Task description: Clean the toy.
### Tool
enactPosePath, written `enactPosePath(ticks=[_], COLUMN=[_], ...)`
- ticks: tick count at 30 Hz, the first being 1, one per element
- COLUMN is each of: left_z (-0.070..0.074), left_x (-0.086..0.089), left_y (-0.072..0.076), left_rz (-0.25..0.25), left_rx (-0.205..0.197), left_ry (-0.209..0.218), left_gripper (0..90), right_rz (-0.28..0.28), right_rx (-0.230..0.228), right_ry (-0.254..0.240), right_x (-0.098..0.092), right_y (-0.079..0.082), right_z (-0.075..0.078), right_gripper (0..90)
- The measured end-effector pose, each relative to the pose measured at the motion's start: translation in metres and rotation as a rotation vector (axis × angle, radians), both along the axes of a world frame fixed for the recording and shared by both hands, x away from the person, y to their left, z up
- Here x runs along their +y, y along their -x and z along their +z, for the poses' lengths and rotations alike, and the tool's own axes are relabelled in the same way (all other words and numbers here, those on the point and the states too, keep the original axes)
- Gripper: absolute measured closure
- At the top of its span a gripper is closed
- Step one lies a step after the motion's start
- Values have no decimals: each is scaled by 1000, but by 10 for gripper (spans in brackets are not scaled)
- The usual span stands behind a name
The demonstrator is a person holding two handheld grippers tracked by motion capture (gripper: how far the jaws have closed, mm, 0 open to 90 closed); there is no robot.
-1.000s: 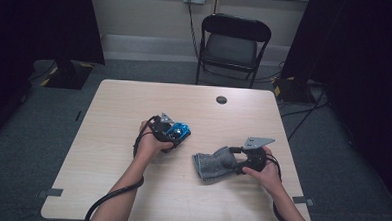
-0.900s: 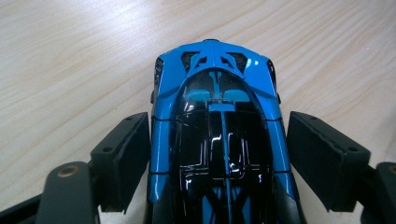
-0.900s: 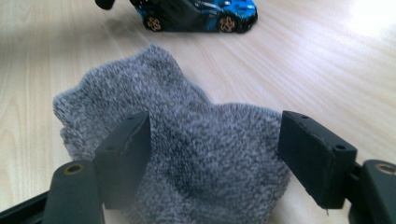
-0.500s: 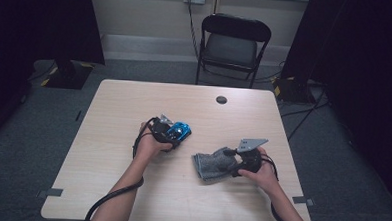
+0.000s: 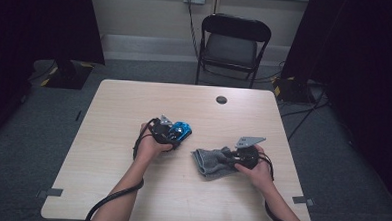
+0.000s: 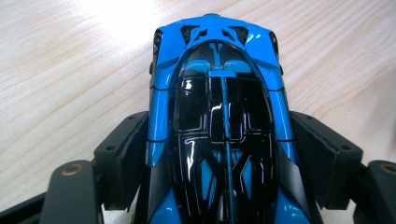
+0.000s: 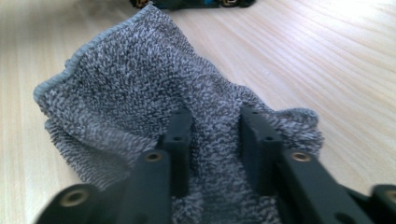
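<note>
Now left tool (image 6: 224, 186) clamps the car (image 6: 219, 116); right tool (image 7: 215, 140), just closing, pinches the towel (image 7: 140, 93) right of the car. Thin pinch risks towel slipping; car could skid on desk (image 5: 134, 108).

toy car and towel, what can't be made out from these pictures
- Toy car: rear cut off by the left gripper view's bottom edge; wheels hidden under its body.
- Grey towel: the fold between the right gripper jaws is hidden by them.
- Dark round spot, high view: too small to identify.

Light wood table (image 5: 134, 108) on grey carpet (image 5: 43, 134); black folding chair (image 5: 234, 42) behind, cream wall (image 5: 148, 13), dark curtains (image 5: 38, 18).
</note>
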State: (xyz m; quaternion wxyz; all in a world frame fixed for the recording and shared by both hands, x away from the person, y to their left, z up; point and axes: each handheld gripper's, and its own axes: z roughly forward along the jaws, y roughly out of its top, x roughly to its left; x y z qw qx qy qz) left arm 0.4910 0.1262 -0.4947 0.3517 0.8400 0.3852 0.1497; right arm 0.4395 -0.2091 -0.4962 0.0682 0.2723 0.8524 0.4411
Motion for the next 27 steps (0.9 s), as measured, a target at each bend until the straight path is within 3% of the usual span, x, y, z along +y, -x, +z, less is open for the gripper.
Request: enactPosePath(ticks=[5,7,8,9,11,14,17,18,19,20,22,24,27], left_z=[-1,-1,-1,-1,-1,-1,-1,-1,-1,-1,-2,-2,-2], left_x=[0,0,0,0,0,1,0,0,0,0,0,0,0], left_y=[1,1,1,2,2,3,3,3,3,3,3,3,3], left_rz=[-1,-1,-1,3,5,2,2,2,3,4,4,5,7], left_rx=[-2,-3,-3,-6,-6,-12,-10,-10,-11,-11,-13,-13,-13], left_ry=[5,-1,-1,-2,8,2,-2,-2,-1,1,4,6,8], left_gripper=[249,248,248,248,248,248,248,248,248,248,248,247,248], right_rz=[-90,-145,-145,-198,-252,-305,-296,-296,-270,-269,-228,-203,-169], right_rx=[-7,-17,-17,-23,-22,0,6,6,0,-6,-9,-18,-9], right_ry=[-47,-42,-42,-41,-30,-44,-32,-32,-56,-58,-73,-33,-33], right_x=[-2,-3,-3,-5,-6,-10,-10,-10,-11,-12,-15,-17,-20], right_y=[-9,-15,-15,-22,-29,-38,-41,-41,-39,-37,-32,-25,-14], right_z=[-1,1,1,2,3,1,2,2,5,6,8,9,9], right_gripper=[735,738,738,737,735,692,558,558,469,446,433,411,404])
